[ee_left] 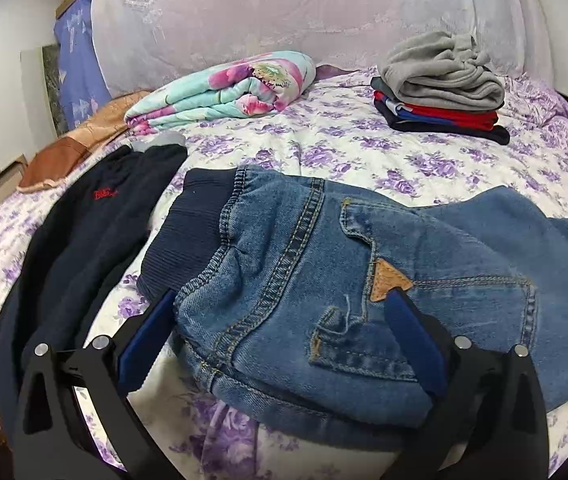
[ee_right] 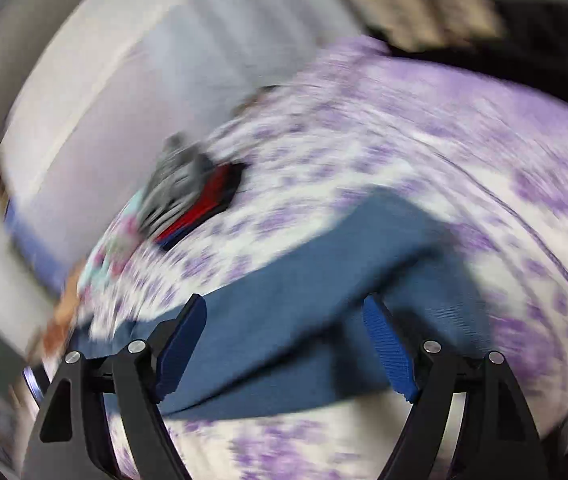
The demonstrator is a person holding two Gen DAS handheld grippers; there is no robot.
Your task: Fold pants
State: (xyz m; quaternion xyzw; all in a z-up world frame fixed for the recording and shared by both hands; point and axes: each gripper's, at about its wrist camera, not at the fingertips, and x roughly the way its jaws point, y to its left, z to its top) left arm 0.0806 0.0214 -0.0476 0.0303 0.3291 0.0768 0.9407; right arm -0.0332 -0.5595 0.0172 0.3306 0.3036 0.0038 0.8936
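Small blue jeans (ee_left: pixel 324 280) with a dark ribbed waistband (ee_left: pixel 187 236) lie on the bed, folded along their length, back pocket and tan patch up. My left gripper (ee_left: pixel 284 300) is open, its blue pads either side of the seat of the jeans, just above them. In the right wrist view, which is blurred by motion, the blue legs of the jeans (ee_right: pixel 304 300) lie between the pads of my right gripper (ee_right: pixel 286 304), which is open and holds nothing.
Dark navy pants (ee_left: pixel 79 248) lie left of the jeans. A floral quilt (ee_left: pixel 227 88) and a stack of folded clothes (ee_left: pixel 440 88) sit at the back of the purple-flowered bedspread (ee_left: pixel 364 152). A pale headboard cover rises behind.
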